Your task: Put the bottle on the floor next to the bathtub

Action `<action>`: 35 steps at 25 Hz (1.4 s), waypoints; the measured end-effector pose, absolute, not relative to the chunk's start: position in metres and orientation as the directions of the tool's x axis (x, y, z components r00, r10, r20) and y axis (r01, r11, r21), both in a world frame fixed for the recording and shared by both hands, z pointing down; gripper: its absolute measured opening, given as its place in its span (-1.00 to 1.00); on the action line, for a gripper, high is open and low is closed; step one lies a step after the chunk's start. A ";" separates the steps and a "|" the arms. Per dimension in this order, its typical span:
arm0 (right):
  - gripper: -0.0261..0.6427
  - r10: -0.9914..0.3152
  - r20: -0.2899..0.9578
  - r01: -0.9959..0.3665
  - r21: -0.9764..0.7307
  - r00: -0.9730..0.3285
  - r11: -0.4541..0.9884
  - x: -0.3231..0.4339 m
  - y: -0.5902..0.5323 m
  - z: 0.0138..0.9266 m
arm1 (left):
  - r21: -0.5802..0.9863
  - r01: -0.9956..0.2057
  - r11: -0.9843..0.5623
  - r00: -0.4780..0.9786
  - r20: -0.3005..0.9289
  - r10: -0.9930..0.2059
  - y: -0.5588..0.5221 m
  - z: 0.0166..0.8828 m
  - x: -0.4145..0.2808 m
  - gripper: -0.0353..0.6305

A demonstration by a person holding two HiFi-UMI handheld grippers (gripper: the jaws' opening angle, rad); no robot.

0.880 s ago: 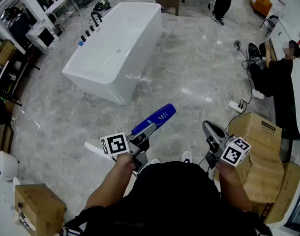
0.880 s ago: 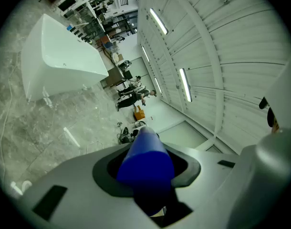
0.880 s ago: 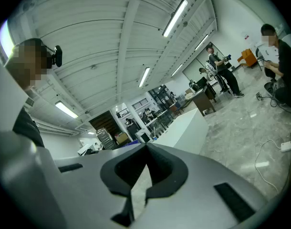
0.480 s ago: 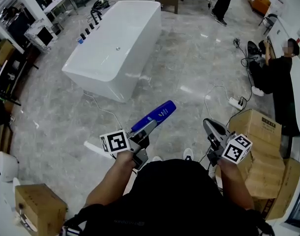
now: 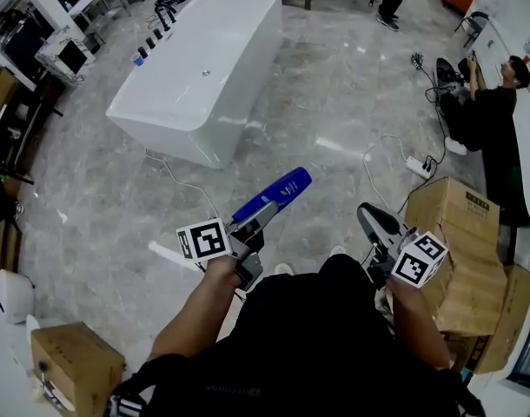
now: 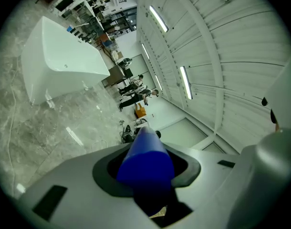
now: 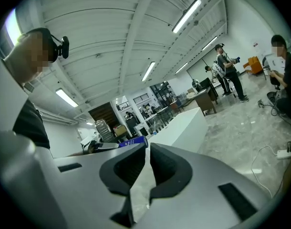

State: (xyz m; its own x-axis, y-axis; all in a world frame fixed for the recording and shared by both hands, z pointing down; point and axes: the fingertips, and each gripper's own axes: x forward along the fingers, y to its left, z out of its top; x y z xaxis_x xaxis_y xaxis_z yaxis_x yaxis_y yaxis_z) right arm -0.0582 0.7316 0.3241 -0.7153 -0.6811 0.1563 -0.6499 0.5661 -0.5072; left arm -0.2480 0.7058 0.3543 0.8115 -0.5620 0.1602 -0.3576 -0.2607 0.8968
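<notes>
A blue bottle [image 5: 280, 194] sticks forward and up out of my left gripper [image 5: 258, 218], which is shut on its lower end at waist height over the grey marble floor. In the left gripper view the bottle [image 6: 145, 159] fills the gap between the jaws and points toward the room. The white bathtub [image 5: 195, 68] stands ahead and to the left, well beyond the bottle; the bathtub [image 6: 59, 61] also shows at upper left there. My right gripper [image 5: 370, 219] hangs at the right, its jaws together with nothing between them [image 7: 148, 151].
Stacked cardboard boxes [image 5: 460, 250] stand close on my right, another box [image 5: 69, 367] at lower left. A power strip [image 5: 419, 168] with its cable lies on the floor ahead right. A seated person [image 5: 491, 133] is at the far right, desks at the left.
The head view has drifted a little, so the bathtub sits slightly higher and further left. Both grippers keep their pose and the bottle stays in the left one.
</notes>
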 end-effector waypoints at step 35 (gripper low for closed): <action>-0.81 -0.704 0.185 -0.603 -0.687 -0.686 0.406 0.156 0.507 0.385 | 0.899 -0.415 -0.139 0.759 0.258 -0.598 0.500 0.360 -0.060 -0.41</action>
State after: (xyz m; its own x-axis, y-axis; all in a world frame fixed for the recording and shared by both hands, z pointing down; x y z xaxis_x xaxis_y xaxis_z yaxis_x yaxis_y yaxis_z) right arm 0.1558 0.5071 0.3850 -0.6856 -0.7040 0.1855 -0.6026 0.4058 -0.6872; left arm -0.0600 0.5004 0.3598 0.7589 -0.5977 0.2584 -0.4154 -0.1387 0.8990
